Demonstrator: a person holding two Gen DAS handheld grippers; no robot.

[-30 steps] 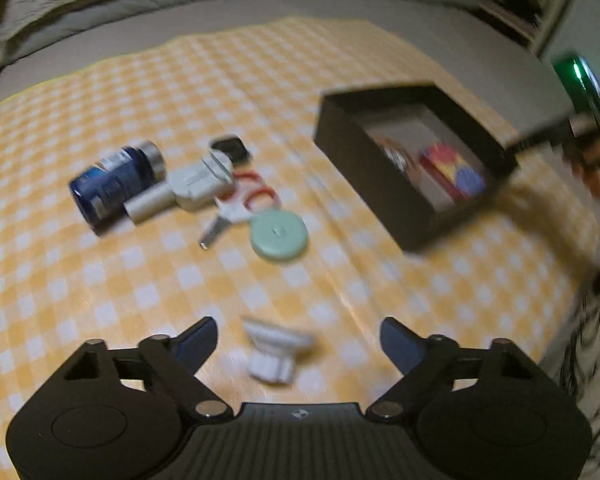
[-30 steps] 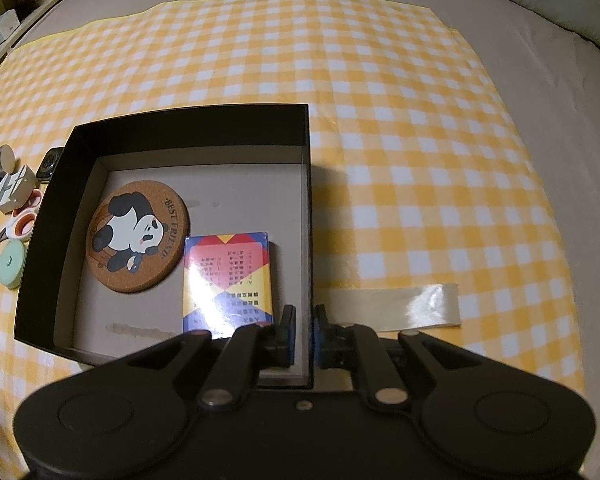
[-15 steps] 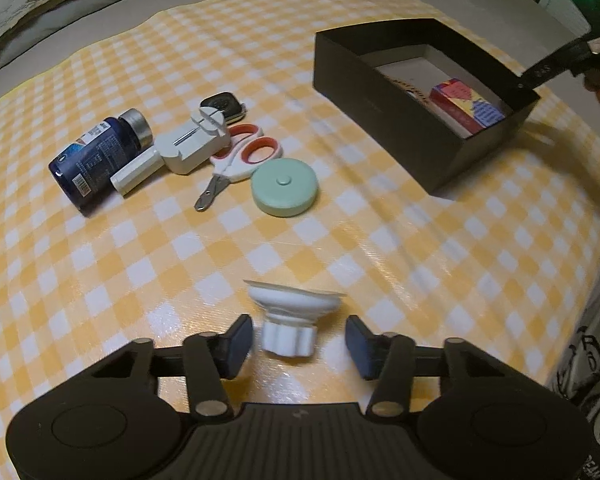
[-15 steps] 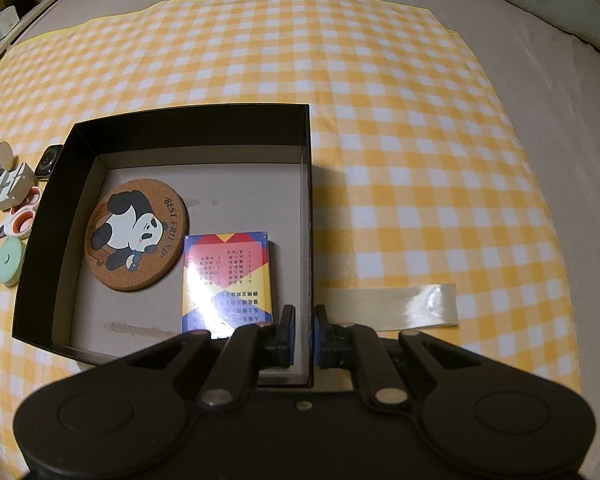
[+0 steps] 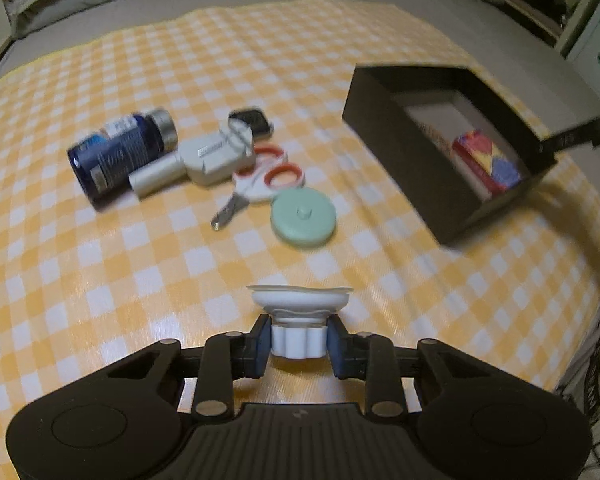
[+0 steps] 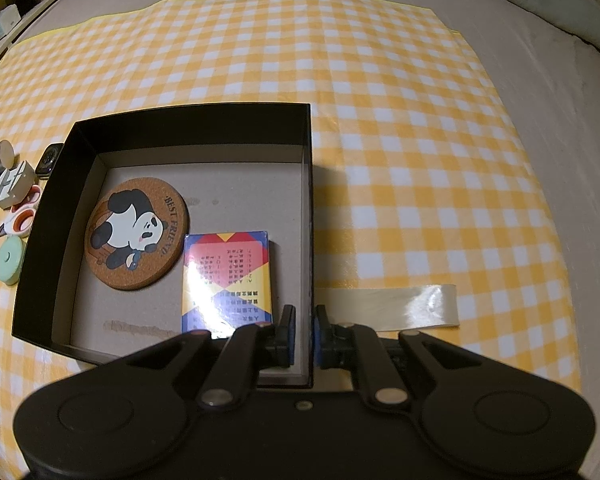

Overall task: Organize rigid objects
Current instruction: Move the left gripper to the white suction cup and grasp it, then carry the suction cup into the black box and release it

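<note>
My left tongs [image 5: 297,340] sit low over the yellow-and-white checked cloth [image 5: 148,280], clamped on the ribbed stem of a white plastic suction cup [image 5: 298,312] whose flared disc points forward. My right tongs [image 6: 304,336] are pinched on the near right wall of the black open cardboard box [image 6: 40,224], one finger inside, one outside. Inside lie a round cork panda coaster [image 6: 138,234] and a colourful card pack [image 6: 227,276], just beside each other. The box floor behind them is bare. Ahead and to the left of the cup lie a mint-green round case [image 5: 303,217], scissors [image 5: 256,184] and a blue bottle [image 5: 120,154].
</note>
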